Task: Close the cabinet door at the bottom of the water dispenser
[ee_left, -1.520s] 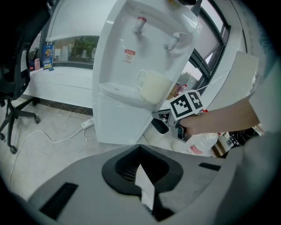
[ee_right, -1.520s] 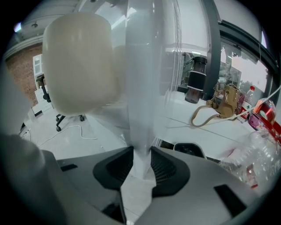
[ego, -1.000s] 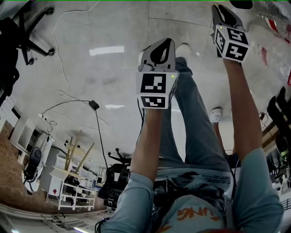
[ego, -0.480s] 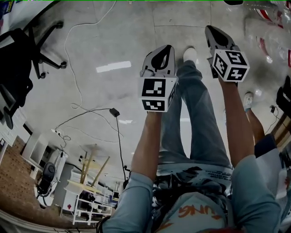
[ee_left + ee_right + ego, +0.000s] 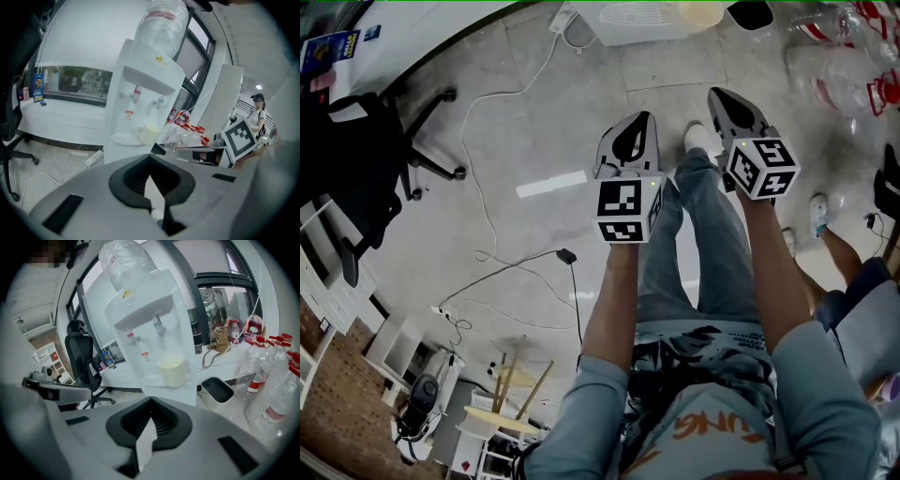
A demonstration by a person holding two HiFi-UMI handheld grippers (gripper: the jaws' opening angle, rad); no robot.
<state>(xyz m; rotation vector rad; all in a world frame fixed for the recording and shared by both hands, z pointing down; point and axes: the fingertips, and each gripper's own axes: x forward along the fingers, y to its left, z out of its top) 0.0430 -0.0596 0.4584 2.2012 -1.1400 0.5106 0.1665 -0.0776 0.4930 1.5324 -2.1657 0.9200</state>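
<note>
The white water dispenser (image 5: 140, 103) stands ahead with a clear bottle (image 5: 161, 21) on top and a cream cup (image 5: 171, 371) on its drip tray. Its bottom cabinet door is hidden behind the gripper bodies in both gripper views. In the head view only a white edge of the water dispenser (image 5: 637, 19) shows at the top. My left gripper (image 5: 630, 127) and my right gripper (image 5: 727, 98) hang side by side in the air short of it, over the person's legs. The left gripper (image 5: 150, 157) and the right gripper (image 5: 150, 399) are both shut on nothing.
A black office chair (image 5: 356, 169) stands at the left, with cables (image 5: 516, 272) trailing over the grey floor. Several plastic bottles (image 5: 834, 56) lie at the right, beside a small bin (image 5: 216, 391). Another person (image 5: 853, 281) is close on the right.
Both grippers have lifted and drawn a little closer together. The head view has swung forward, so the dispenser's edge and the chair now show at the top and left.
</note>
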